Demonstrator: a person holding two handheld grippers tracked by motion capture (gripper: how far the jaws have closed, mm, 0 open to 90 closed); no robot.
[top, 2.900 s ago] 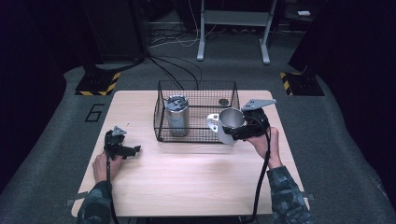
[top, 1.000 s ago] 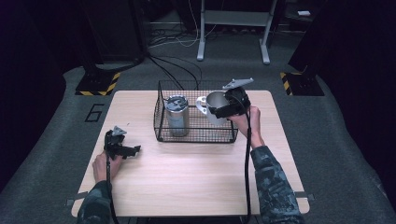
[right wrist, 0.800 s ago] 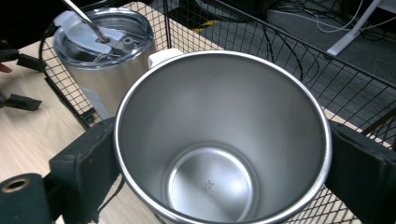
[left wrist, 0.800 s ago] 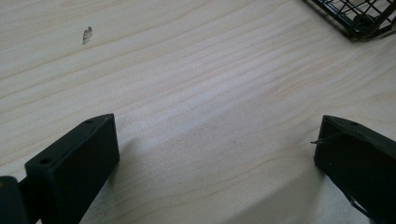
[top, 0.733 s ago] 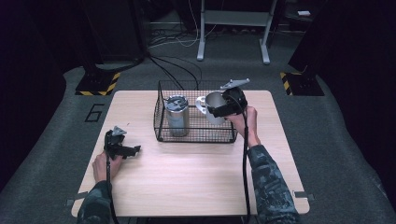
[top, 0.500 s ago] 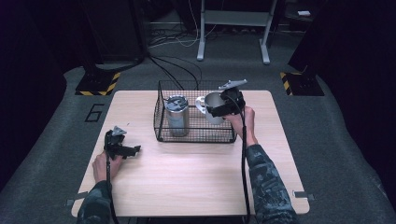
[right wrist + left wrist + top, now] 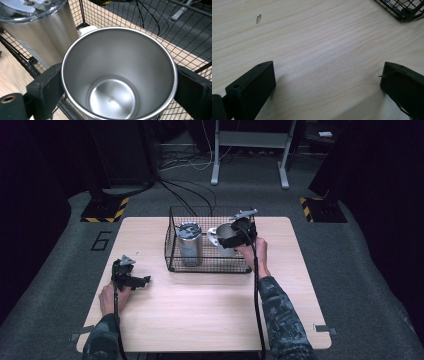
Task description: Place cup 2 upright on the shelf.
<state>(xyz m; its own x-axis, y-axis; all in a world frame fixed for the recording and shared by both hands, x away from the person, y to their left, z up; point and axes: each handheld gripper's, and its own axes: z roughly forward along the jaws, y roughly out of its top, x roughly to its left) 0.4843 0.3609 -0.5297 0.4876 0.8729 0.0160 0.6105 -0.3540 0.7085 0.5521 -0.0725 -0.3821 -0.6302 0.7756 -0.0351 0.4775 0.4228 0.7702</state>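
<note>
Over on the left, the left gripper (image 7: 129, 275) sits low on the counter (image 7: 200, 305), the person's left hand (image 7: 111, 296) wrapped behind it. In the left gripper view its two black jaws are spread wide with nothing between them, just bare pale wood grain and one small chip mark (image 7: 258, 18) in the surface. A corner of the wire basket (image 7: 405, 8) peeks in at the top right of that view, well apart from the jaws.

Moving towards the middle, the black wire basket (image 7: 172, 251) stands on the far half of the counter. Inside it, at its left side, a lidded steel tumbler (image 7: 189, 243) stands upright with a clear lid on top.

Now to the right: the right gripper (image 7: 239, 233) is up at the basket's right part, the right hand (image 7: 254, 251) behind it and its cable running back down along the camouflage sleeve (image 7: 280, 320). Its jaws are clamped on a steel mug (image 7: 226, 236), one on either side of the rim. The right gripper view looks straight down into the open mug (image 7: 117, 75), shiny and empty inside, with a white handle (image 7: 86, 29) poking out at the far edge. The mug hangs within the basket's wire walls, just beside the lidded tumbler (image 7: 37, 32); whether its base touches the basket floor I cannot tell.
</note>
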